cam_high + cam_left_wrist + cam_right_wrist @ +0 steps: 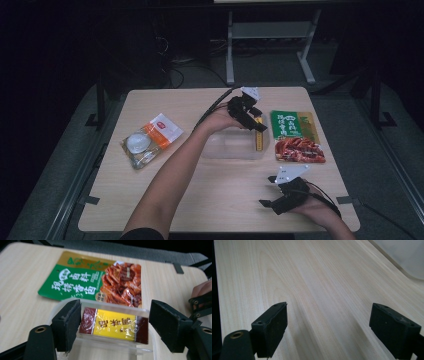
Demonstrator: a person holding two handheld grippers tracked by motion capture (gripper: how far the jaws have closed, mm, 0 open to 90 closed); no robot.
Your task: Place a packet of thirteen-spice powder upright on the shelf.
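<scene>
Over the clear plastic tub (235, 145), the left gripper (253, 121) stands with jaws apart, the yellow-and-brown wrapped packet (113, 325) lying between them inside the tub's right end, untouched. To withdraw cleanly, lift straight up without snagging the tub's wall. Near the table's front edge, the right gripper (272, 203) waits, jaws apart and empty.

Two grippers: left gripper (256, 121), right gripper (266, 191). One clear plastic container (226, 148), with one yellow-and-brown packet (114, 325) inside. One green snack pouch (296, 136) showing red food. One orange-and-white pouch (159, 131), one round clear-wrapped item (136, 144) touching it. One wooden table (210, 200). Three packaged goods outside the container.
</scene>
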